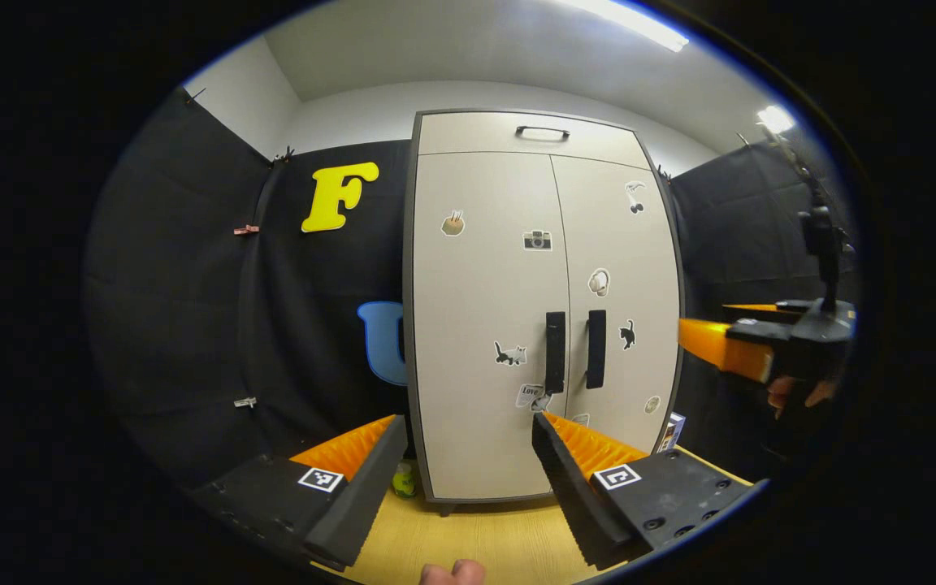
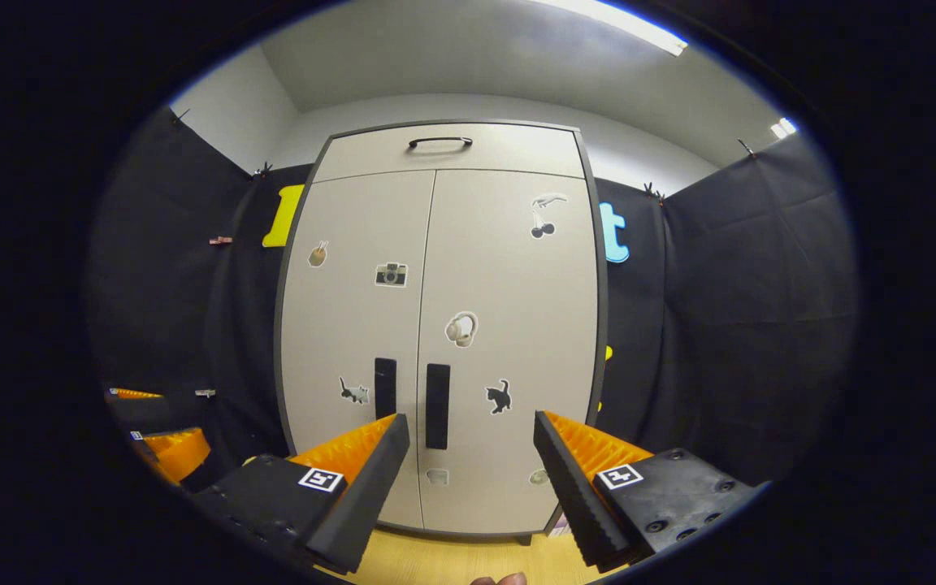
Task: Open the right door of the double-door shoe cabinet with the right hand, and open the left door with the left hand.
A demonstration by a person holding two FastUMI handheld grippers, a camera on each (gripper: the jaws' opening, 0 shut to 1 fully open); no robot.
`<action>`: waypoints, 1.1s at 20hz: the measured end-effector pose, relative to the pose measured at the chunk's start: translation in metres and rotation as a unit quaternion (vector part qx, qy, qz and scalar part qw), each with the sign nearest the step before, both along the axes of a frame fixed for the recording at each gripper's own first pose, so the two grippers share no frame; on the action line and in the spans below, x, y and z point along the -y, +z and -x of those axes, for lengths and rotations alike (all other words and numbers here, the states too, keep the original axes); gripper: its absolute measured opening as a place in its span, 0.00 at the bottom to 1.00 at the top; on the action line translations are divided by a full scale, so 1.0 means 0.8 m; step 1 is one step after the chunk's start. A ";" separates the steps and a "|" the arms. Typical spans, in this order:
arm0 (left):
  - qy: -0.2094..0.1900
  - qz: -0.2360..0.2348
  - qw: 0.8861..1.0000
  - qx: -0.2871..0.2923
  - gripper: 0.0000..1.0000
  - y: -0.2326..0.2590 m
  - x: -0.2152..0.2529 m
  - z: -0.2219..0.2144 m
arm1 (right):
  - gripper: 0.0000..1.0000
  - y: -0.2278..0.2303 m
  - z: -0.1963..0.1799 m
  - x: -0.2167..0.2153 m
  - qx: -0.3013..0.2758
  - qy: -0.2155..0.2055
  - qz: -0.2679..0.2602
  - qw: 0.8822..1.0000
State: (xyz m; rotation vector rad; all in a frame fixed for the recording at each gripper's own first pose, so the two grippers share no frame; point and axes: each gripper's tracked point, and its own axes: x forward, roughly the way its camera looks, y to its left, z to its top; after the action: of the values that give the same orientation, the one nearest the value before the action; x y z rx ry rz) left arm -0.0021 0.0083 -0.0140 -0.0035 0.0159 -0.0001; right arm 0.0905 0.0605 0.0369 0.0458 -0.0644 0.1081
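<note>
A pale double-door shoe cabinet [image 1: 517, 268] [image 2: 444, 325] stands upright on a wooden floor, both doors closed and dotted with stickers. Two black vertical handles sit side by side at the middle seam: the left door handle [image 1: 555, 352] [image 2: 385, 387] and the right door handle [image 1: 596, 348] [image 2: 437, 394]. My left gripper [image 1: 468, 443] is open, some way in front of the left door. My right gripper [image 2: 468, 443] is open too, facing the seam with the right handle showing between its fingers. In the left gripper view the right gripper [image 1: 712, 341] is held by a hand at the right edge.
A drawer front with a black handle [image 1: 542, 132] [image 2: 440, 142] tops the cabinet. Black cloth walls close in on both sides. A small green object [image 1: 404, 481] lies on the floor at the cabinet's left foot, and a small box [image 1: 673, 431] at its right.
</note>
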 end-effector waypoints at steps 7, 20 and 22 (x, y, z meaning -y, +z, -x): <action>0.000 0.011 1.000 -0.009 0.96 -0.010 -0.001 0.000 | 0.98 -0.032 -0.121 -0.041 -0.011 0.016 0.004 1.000; 0.017 0.023 0.999 -0.014 0.96 -0.021 -0.022 -0.003 | 0.43 -0.091 -0.219 -0.079 -0.055 -0.006 -0.005 0.998; 0.019 0.022 0.999 -0.014 0.96 -0.022 -0.024 -0.003 | 0.36 -0.087 -0.221 -0.078 -0.062 -0.023 -0.004 0.998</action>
State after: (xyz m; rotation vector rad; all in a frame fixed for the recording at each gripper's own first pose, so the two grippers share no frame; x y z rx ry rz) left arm 0.0003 0.0272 -0.0317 -0.0479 0.0433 0.0379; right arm 0.2677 0.1230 -0.0324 0.0597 0.0583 0.0584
